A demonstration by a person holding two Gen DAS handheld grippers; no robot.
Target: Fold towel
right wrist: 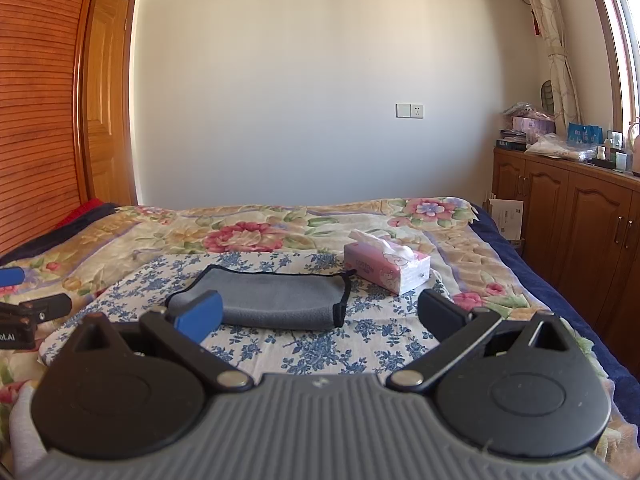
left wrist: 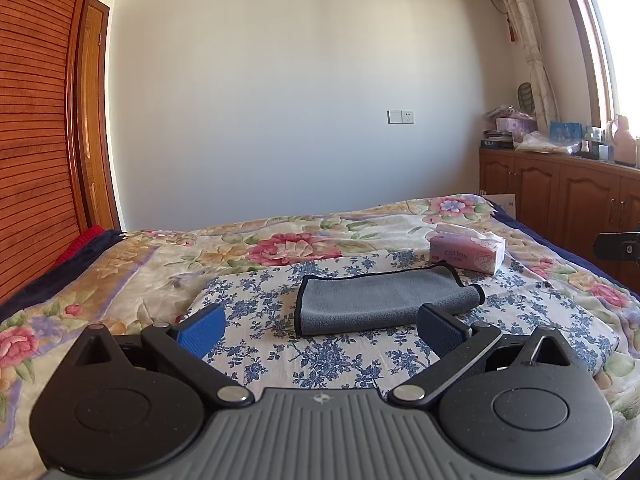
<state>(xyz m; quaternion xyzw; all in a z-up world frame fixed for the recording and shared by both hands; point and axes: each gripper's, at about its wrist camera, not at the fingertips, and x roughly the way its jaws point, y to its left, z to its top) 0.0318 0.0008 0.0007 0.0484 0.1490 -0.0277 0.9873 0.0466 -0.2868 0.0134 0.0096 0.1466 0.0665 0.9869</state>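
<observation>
**Towel ahead of both empty grippers, long axis crosswise**

Left gripper [left wrist: 320,330] was spread wide, held nothing; right gripper [right wrist: 318,312] likewise wide and empty. From the left gripper the grey towel [left wrist: 384,298] lay at about 1 o'clock, near; from the right gripper it lay at about 11 o'clock, near. It sat already doubled on the blue-flowered cloth [left wrist: 260,308], long axis running 9-to-3. Neither looked clearly nearer. Tissue box [left wrist: 466,254] sat just beyond its right end.

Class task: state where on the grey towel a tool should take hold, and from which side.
Grip the grey towel at its black-trimmed near left corner, coming in low from the front. It lies flat, already folded, and that thin hemmed edge faces the open left tool.
</observation>
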